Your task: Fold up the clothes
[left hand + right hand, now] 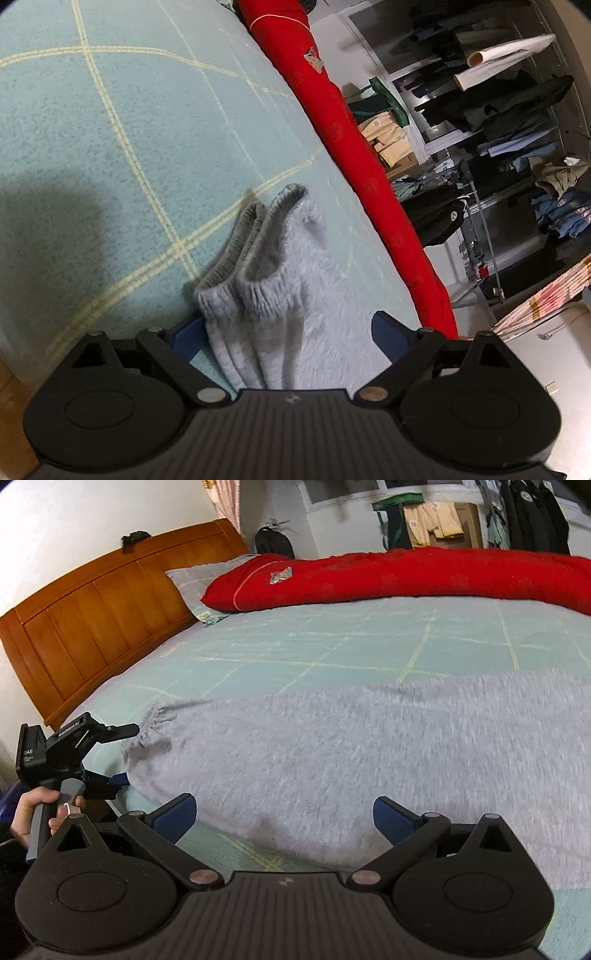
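A grey fleecy garment (351, 746) lies spread on the pale green checked bed sheet (295, 653). Its gathered elastic edge (258, 291) stands up in two loops just ahead of my left gripper (288, 334). That gripper is open, and the grey cloth runs between its blue pads (388, 330) without being pinched. In the right wrist view the left gripper (123, 757) sits at the garment's left corner, held by a hand (33, 812). My right gripper (284, 814) is open over the garment's near edge, with nothing clamped.
A long red quilt (406, 576) lies along the far side of the bed, beside a grey pillow (199, 579) and a wooden headboard (92, 620). Beyond the bed are clothes racks (509, 122), cardboard boxes (391, 144) and a dark backpack (273, 541).
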Demonstrator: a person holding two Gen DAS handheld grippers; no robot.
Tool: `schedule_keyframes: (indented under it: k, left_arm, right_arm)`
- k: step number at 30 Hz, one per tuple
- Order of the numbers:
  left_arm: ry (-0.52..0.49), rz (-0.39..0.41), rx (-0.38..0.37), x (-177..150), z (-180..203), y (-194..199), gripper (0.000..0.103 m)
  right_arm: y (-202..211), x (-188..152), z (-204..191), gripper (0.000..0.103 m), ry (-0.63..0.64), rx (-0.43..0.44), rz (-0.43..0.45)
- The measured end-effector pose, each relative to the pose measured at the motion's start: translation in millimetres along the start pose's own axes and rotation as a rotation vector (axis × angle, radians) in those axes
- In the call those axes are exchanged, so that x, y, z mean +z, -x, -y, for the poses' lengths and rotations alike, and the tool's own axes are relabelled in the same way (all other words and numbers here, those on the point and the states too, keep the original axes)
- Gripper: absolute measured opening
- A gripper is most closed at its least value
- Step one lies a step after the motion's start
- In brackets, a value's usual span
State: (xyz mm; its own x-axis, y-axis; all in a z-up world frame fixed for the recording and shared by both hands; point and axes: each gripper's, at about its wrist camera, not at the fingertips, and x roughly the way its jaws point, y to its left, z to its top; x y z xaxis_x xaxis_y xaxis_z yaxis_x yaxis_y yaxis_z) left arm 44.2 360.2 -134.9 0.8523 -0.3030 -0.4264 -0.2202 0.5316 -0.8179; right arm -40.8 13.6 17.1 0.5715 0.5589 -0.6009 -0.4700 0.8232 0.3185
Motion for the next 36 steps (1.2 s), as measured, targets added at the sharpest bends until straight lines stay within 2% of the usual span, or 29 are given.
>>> schedule_keyframes:
  k: [5,8,13,20,24,26,30,33,36]
  left_arm:
    - [0.005,-0.023,-0.073,-12,-7,3,0.094]
    - [0.019,-0.004,-0.091,-9,-12,-1,0.094]
    - [0.019,0.059,-0.07,9,-13,-13,0.094]
    - [-0.045,0.02,-0.099,-16,-9,-5,0.094]
    - [-0.012,0.012,-0.07,3,-3,-16,0.094]
    - [-0.033,0.036,-0.056,8,0,-22,0.094]
    - [-0.103,0.063,-0.061,-4,2,-19,0.094]
    - [-0.144,0.076,-0.062,-10,1,-12,0.086]
    - [-0.139,0.065,-0.057,-9,2,-10,0.085]
  right_arm:
    - [1,-3,6,0.103,-0.025,0.008,-0.01]
    - [1,-3,8,0.103,-0.035,0.008,-0.014]
    - [6,-3,8,0.103,-0.037,0.007,-0.003]
    - [9,-4,9,0.103,-0.037,0.008,-0.005]
    - [7,-6,12,0.103,-0.047,-0.001,-0.018]
    - [9,-7,15,0.103,-0.059,-0.002,-0.015]
    - [15,-9,21,0.103,-0.074,-0.01,-0.004]
    - [17,-12,29,0.103,-0.094,-0.02,-0.007]
    - [18,-15,37,0.103,-0.117,-0.025,-0.013]
